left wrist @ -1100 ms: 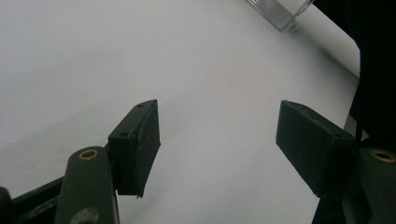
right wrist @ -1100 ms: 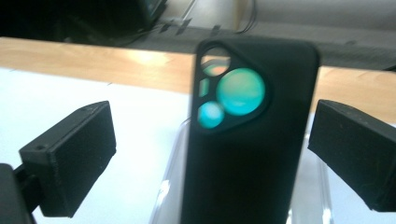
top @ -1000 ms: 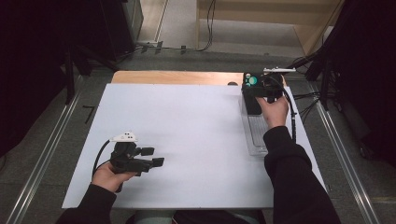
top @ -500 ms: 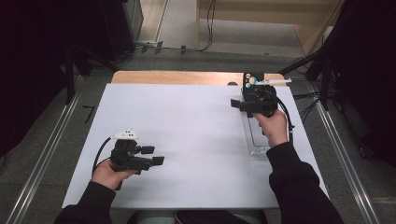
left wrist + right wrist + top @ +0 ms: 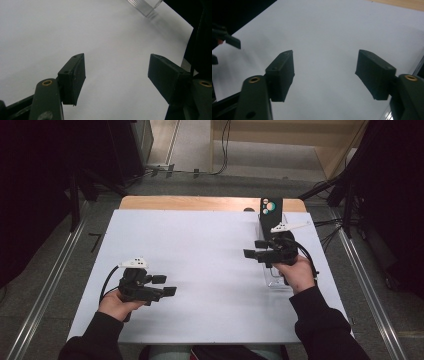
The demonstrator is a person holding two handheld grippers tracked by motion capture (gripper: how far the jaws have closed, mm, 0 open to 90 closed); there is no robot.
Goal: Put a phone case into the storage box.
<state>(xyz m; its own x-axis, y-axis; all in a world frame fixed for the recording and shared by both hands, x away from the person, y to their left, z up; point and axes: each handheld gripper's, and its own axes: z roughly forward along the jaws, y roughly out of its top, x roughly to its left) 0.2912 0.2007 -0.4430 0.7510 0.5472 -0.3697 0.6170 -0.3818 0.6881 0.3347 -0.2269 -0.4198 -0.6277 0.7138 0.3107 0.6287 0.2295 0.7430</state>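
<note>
High view: the left tongs (image 5: pixel 167 286) sit low on the white bench (image 5: pixel 200 250), held level in the person's left hand (image 5: pixel 116 304), jaws parted with nothing between them. The right tongs (image 5: pixel 254 249) are over the right side of the bench, pointing toward the middle, just in front of the clear plastic tray (image 5: pixel 274 276) that lies under the right hand (image 5: pixel 299 275). Behind it a black box (image 5: pixel 270 212) with coloured dots stands at the far edge. The right jaws have just been closing, yet nothing is between them.

Left gripper view: the two black pads (image 5: pixel 75 77) stand well apart over bare white surface, empty. A corner of the clear plastic tray (image 5: pixel 143 5) shows at the top, well away.

Right gripper view: the pads (image 5: pixel 283 72) are half apart, again over bare bench, gripping nothing. The other tongs (image 5: pixel 229 40) show at the far left.

The tray looks light, stiff and thin-walled, probably slick and prone to sliding or flexing. Its rim or a side wall seems the best place to pinch, gently, since a hard squeeze could crack or warp the clear plastic.
</note>
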